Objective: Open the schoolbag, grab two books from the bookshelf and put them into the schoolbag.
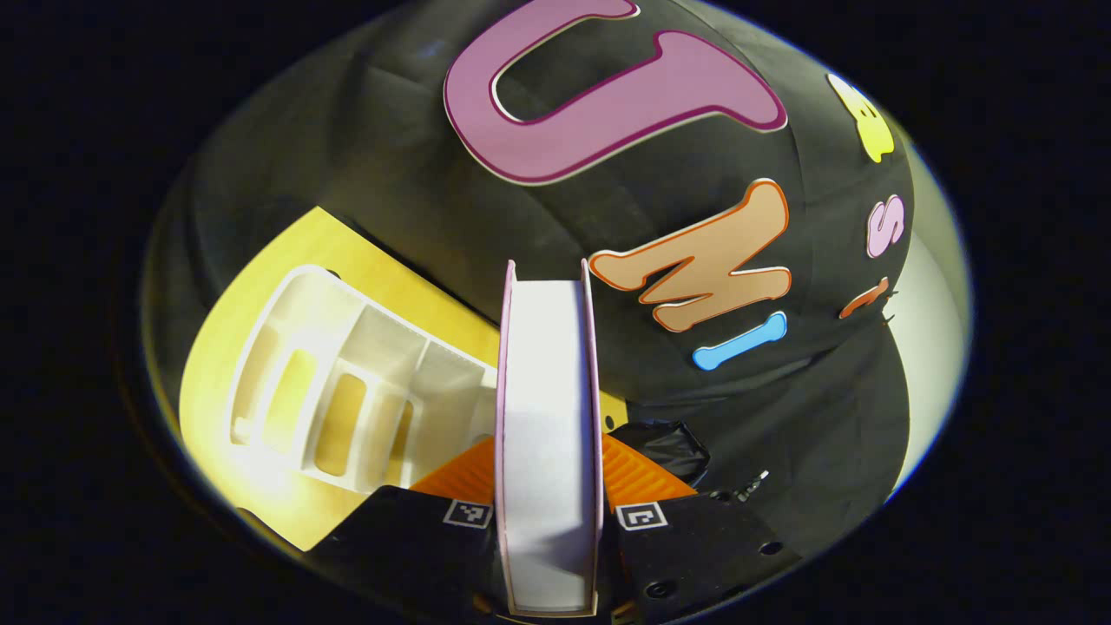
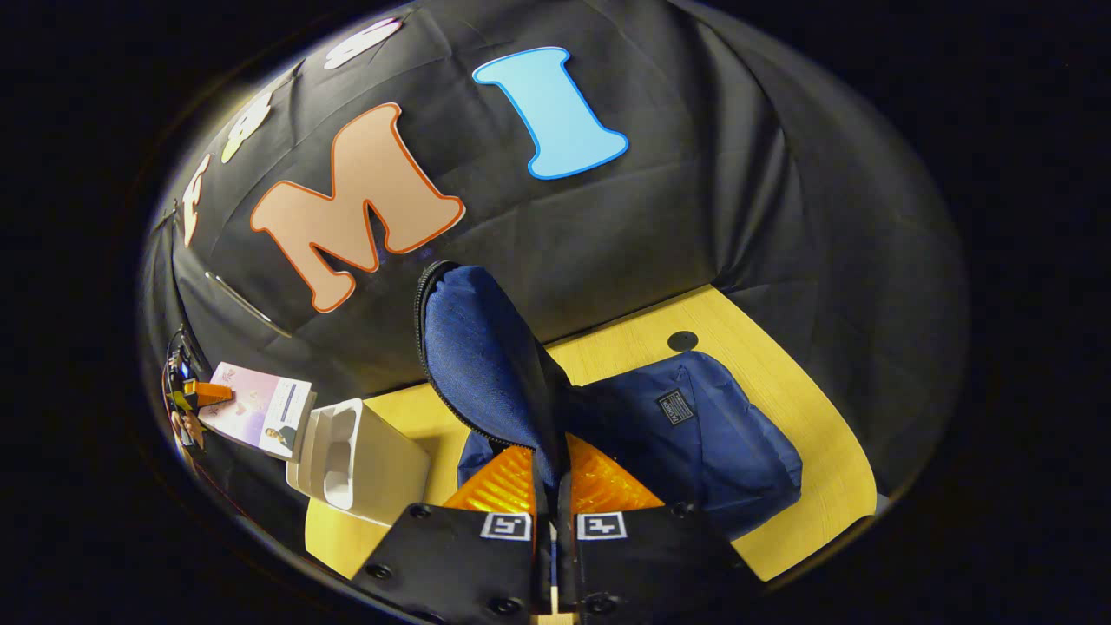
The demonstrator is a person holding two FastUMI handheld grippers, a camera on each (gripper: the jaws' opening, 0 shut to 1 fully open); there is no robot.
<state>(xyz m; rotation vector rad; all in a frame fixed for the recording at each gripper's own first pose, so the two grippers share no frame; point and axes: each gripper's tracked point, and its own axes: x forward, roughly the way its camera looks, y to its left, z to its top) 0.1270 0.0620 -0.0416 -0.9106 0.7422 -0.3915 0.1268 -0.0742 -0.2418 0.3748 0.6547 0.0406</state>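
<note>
Left gripper [image 1: 548,512]: fingers clenched on a book [image 1: 548,417], gripped by its covers with the white page edge facing the camera, lifted clear above the bookshelf [image 1: 347,391], probably so it can travel to the bag. The white bookshelf lies on the yellow table [image 1: 260,286] with its slots looking empty.

Right gripper [image 2: 553,508]: fingers pinched tight on the schoolbag flap [image 2: 486,365], pulled up along the zipper edge to keep the mouth open for the book. The blue schoolbag [image 2: 694,434] lies on the table beside the bookshelf [image 2: 356,460]. On the bookshelf's far side from the schoolbag, the book [image 2: 260,408] shows in the left gripper [image 2: 195,395].
</note>
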